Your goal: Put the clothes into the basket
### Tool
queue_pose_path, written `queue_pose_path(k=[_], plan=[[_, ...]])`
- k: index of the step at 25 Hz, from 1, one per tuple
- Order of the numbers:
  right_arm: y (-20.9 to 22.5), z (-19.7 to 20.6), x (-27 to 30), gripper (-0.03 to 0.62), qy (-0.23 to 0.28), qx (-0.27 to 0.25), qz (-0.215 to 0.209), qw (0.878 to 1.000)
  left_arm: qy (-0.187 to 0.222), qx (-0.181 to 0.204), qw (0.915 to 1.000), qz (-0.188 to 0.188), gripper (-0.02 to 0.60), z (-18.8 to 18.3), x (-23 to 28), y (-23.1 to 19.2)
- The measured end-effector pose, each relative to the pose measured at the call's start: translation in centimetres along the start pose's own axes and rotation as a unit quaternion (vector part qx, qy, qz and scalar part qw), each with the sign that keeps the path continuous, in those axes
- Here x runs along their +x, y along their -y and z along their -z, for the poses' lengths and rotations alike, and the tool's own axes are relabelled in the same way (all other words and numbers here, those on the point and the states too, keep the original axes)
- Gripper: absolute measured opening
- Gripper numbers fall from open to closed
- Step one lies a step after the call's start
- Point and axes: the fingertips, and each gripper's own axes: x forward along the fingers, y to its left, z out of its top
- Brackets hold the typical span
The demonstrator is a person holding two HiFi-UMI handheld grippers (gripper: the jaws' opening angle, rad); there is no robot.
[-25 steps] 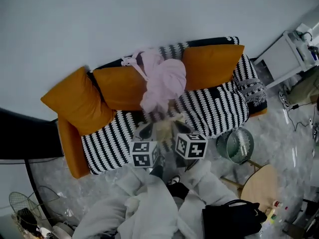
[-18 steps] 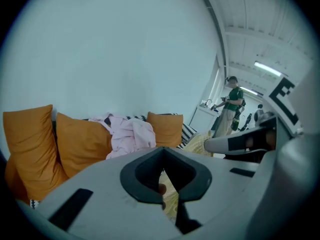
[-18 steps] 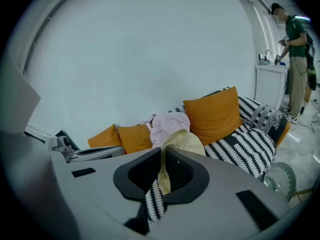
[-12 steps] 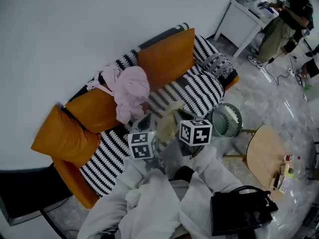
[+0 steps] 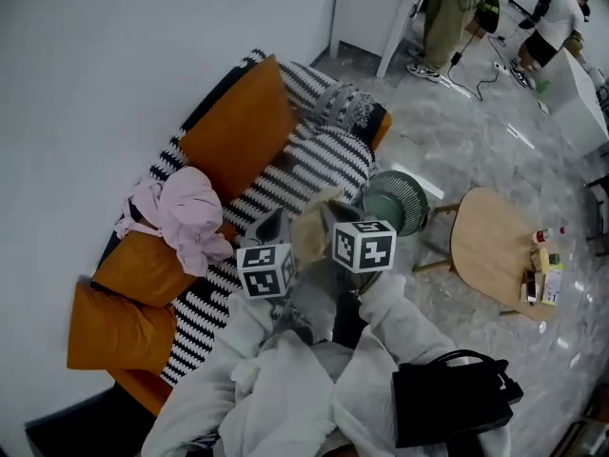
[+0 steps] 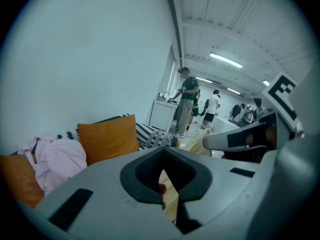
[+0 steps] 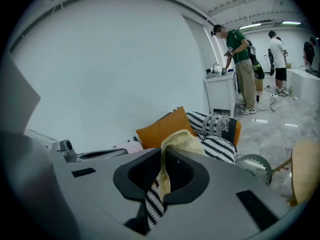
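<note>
- Two tools are sharing one load in the head view. The left hand-held gripper [image 5: 278,228] and the right hand-held gripper [image 5: 333,215] are holding a cream knit garment [image 5: 309,234] between them. It is hanging clear of the sofa [image 5: 319,165], probably so that it is not dragging. The basket [image 5: 398,201] is standing on the floor just beside the sofa's front edge, near the right hand-held gripper. A round table [image 5: 490,246] is standing beside it. A pink garment [image 5: 186,212] is lying on the sofa back among the orange cushions [image 5: 238,131], well apart from the basket. I am therefore judging the task as far from finished.
- Looking along the left hand-held gripper [image 6: 162,191], its own view is showing the jaws almost together, pinching a thin fold of the cream knit. The rest of the cream knit garment [image 6: 199,145] is bulging beyond them. The pink garment [image 6: 60,159] is showing at the left here. The basket is not appearing at all.
- Looking along the right hand-held gripper [image 7: 161,184], its own view is showing the jaws closed to a slit on the garment's edge. The cream knit is puffing up above them and a black-and-white striped strip is hanging below. I cannot tell whether that strip is part of the garment. Only this gripper view is catching the basket [image 7: 255,168], low at the right beside the table edge [image 7: 306,169]. That is suggesting the drop point is lying on the right side.
</note>
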Motion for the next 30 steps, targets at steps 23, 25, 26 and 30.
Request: queue_pose_path(k=[23,25,26,30], plan=[[31.1,-6.9,-5.3,0.041,0.031,0.115,0.117,0.986,-0.065,0.070,0.9864,0.134,0.006,-2.9,23.9,24.0],[32.8,-7.0,-5.2,0.041,0.028,0.123,0.123,0.984,-0.072,0.072,0.9854,0.136,0.005,-2.8,25.2,24.8],[33.7,-7.0,-5.1,0.041,0.026,0.125,0.127,0.984,-0.076,0.072,0.9851,0.137,0.006,-2.7,26.0,25.2],[37.3,-6.0,-3.8,0.041,0.012,0.139,0.139,0.980,-0.094,0.072,0.9836,0.136,0.006,-1.3,29.1,26.0]])
